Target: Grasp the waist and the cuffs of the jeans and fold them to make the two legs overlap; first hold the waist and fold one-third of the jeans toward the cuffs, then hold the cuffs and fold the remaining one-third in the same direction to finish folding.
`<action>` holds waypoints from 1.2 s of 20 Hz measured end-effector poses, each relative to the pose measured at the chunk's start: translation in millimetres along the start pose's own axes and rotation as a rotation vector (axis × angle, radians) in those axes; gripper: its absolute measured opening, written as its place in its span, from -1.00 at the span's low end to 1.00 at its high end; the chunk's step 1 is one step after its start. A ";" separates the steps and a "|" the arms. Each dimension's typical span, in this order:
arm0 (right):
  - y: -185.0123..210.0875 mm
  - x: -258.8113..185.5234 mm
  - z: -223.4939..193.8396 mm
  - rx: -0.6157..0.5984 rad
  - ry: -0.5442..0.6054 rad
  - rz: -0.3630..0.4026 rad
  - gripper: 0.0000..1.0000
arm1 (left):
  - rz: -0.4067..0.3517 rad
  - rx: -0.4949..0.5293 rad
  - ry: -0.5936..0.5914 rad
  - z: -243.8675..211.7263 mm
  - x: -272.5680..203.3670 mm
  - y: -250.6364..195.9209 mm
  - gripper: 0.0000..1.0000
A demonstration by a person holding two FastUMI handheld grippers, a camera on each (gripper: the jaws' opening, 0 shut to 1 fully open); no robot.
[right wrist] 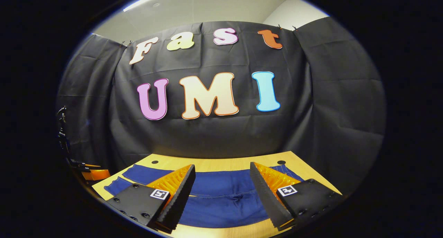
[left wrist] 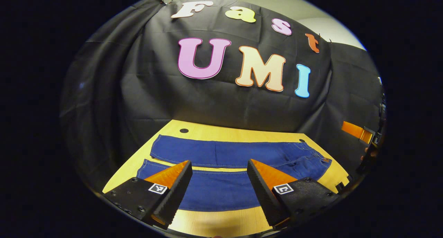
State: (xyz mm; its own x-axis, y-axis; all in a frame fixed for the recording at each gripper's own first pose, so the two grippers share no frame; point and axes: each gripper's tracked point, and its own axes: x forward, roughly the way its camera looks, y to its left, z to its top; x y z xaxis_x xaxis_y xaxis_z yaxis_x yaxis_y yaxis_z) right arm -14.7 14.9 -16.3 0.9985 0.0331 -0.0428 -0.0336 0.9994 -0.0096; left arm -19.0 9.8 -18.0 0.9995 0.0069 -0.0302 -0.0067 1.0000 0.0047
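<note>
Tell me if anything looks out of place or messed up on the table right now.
Nothing stands out. The jeans lie flat and unfolded on the wooden table, legs side by side with a strip of bare wood between them. The left gripper and the right gripper are both open above the denim, holding nothing.

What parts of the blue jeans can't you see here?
- Left gripper view: the near leg of the jeans is partly hidden behind the left gripper fingers.
- Right gripper view: the right gripper fingers cover the jeans' sides; the waist and cuff ends aren't clear.
</note>
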 end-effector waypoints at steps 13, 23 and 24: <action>-22.4 -19.6 -44.3 -0.034 0.124 -0.067 0.95 | -0.274 0.231 0.359 -112.6 -6.4 27.9 0.90; -29.1 -22.8 -76.6 -0.074 0.208 -0.084 0.87 | -0.479 0.554 0.708 -182.6 -13.7 75.2 0.91; -26.1 -21.6 -79.5 -0.073 0.216 -0.077 0.89 | -0.495 0.594 0.742 -188.4 -12.2 81.2 0.91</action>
State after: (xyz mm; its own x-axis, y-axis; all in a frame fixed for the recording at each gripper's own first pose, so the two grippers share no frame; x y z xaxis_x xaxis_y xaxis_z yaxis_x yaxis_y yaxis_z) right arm -38.8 -12.8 -94.5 0.9662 -0.0539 -0.2522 0.0312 0.9952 -0.0931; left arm -37.5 91.8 -205.6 0.6172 -0.1980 -0.7615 0.6104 0.7312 0.3046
